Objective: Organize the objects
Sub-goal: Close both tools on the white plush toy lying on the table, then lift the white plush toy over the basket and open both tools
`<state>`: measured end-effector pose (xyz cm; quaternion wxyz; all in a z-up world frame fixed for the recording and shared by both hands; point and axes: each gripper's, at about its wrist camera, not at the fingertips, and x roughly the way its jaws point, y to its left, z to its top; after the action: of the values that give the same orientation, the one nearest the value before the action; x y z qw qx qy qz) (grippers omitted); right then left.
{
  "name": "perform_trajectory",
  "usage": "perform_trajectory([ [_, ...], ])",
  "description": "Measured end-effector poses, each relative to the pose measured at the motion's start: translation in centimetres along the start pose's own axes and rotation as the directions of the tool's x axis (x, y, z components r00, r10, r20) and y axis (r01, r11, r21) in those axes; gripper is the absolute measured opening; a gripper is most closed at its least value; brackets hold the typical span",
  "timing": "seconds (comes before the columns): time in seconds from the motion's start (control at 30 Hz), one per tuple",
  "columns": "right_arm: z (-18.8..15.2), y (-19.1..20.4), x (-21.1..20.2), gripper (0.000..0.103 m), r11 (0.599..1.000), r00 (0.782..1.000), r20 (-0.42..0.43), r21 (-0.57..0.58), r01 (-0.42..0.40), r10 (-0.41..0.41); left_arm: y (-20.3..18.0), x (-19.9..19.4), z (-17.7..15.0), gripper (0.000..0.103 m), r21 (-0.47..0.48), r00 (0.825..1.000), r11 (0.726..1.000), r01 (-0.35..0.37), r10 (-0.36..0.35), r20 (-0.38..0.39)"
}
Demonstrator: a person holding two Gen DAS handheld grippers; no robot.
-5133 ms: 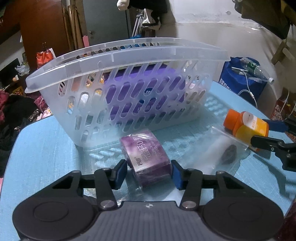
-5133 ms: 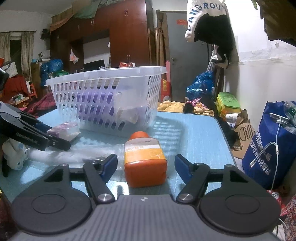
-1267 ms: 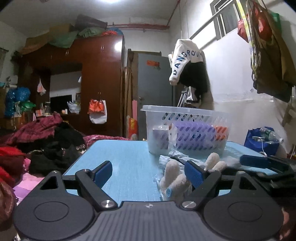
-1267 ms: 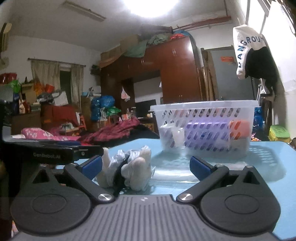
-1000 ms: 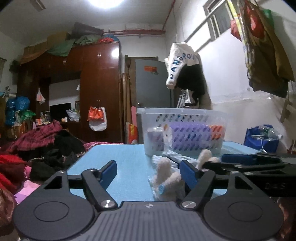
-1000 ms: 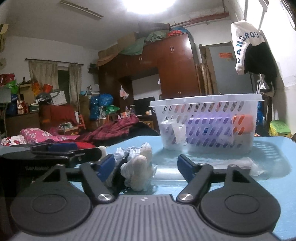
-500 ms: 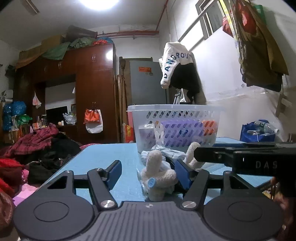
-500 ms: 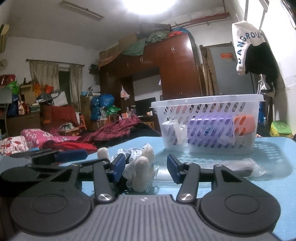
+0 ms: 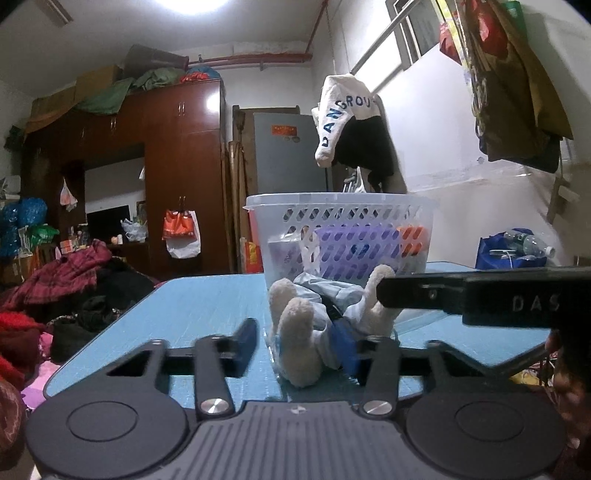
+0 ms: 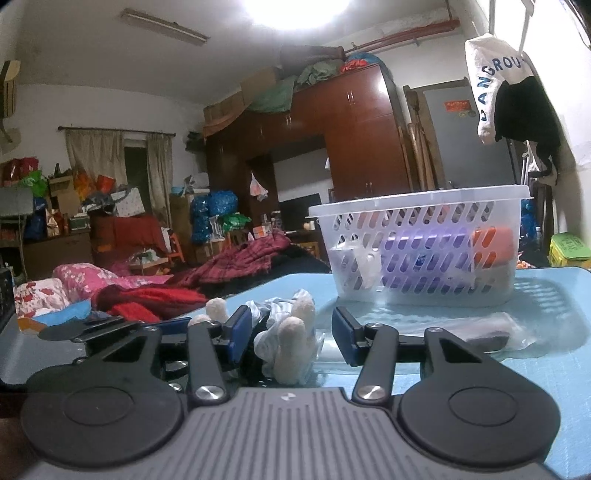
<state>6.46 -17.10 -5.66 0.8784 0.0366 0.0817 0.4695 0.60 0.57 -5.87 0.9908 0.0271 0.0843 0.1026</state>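
Ceiling lamp (image 10: 295,11) glaring overhead, dim room, fisheye-bent edges; soft focus

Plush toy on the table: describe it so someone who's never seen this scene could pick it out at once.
Start at the white slotted basket on the blue table. In front of it lies the plush toy, between the fingers of both grippers. It is the only fuzzy thing there: cream stubby limbs with pale blue striped cloth, unlike the flat clear plastic bag beside it.

Fuzzy, seemingly cloth-clad plush toy (image 9: 303,332)
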Motion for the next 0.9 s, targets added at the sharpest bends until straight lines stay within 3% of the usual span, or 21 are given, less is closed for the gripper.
perform_trajectory([
  [0.07, -0.1, 0.1, 0.4, 0.042, 1.0, 1.0, -0.015, -0.006, -0.002, 0.002, 0.1, 0.0, 0.0, 0.03, -0.009, 1.0, 1.0, 0.007, -0.007, 0.001],
  [0.2, -0.3, 0.4, 0.8, 0.035, 1.0, 1.0, -0.028, -0.016, -0.005, 0.005, 0.5, 0.2, -0.1, 0.027, -0.023, 1.0, 1.0, 0.009, -0.009, 0.002],
  [0.33, -0.4, 0.6, 1.1, 0.017, 0.999, 1.0, -0.029, -0.037, -0.013, 0.012, 0.7, 0.0, 0.0, 0.024, -0.023, 1.0, 1.0, 0.008, -0.007, 0.019],
  [0.67, 0.8, 0.6, -0.3, 0.014, 0.996, 0.999, 0.043, -0.093, -0.01, 0.014, 0.9, -1.0, 1.8, 0.022, -0.05, 0.992, 0.995, 0.081, -0.075, 0.106],
  [0.9, 2.6, 0.1, -1.3, 0.014, 0.994, 0.995, 0.098, -0.106, -0.002, 0.013, 1.5, -1.1, 5.0, 0.021, -0.092, 0.973, 0.983, 0.157, -0.138, 0.185],
])
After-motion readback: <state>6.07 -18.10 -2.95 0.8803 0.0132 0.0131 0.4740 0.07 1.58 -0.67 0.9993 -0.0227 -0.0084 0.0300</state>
